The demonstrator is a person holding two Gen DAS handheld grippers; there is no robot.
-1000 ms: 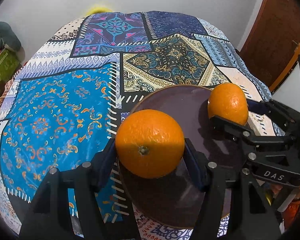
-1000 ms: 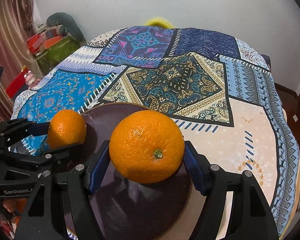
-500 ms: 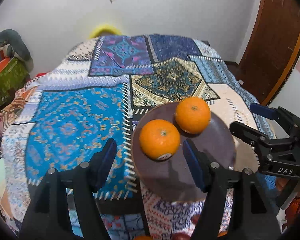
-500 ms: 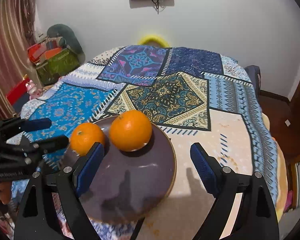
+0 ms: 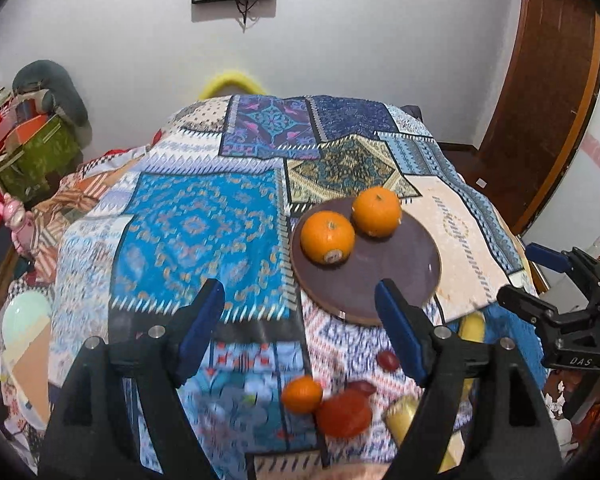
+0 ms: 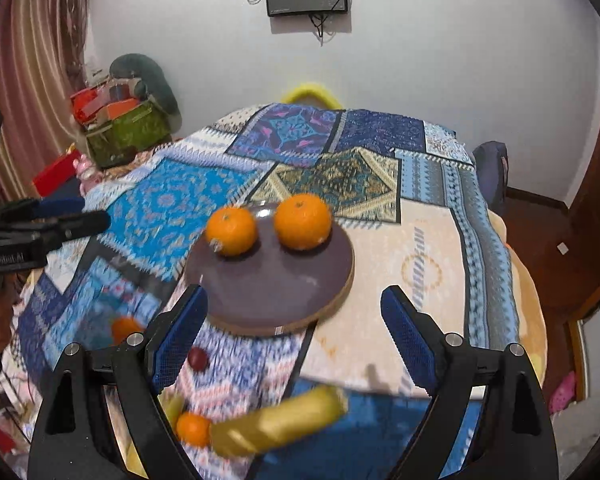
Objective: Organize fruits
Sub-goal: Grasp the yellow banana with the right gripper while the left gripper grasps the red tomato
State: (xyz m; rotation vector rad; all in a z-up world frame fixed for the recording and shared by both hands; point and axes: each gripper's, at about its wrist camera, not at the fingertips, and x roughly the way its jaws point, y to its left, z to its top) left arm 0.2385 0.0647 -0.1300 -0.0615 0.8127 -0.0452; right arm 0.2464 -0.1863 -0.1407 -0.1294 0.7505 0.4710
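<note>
patchwork cloth (image 5: 196, 232) on table | plate (image 5: 396, 280) holds two oranges (image 5: 327, 237) side by side — sorted there | left gripper (image 5: 300, 312) jaws just opening, empty | right gripper (image 6: 294, 330) wide, empty | loose fruit near edge — likely next

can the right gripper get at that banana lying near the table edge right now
Probably yes. The right gripper is open and empty, and the banana lies just below its fingers with nothing on top of it. A small orange sits at its end, so approach with care.
</note>
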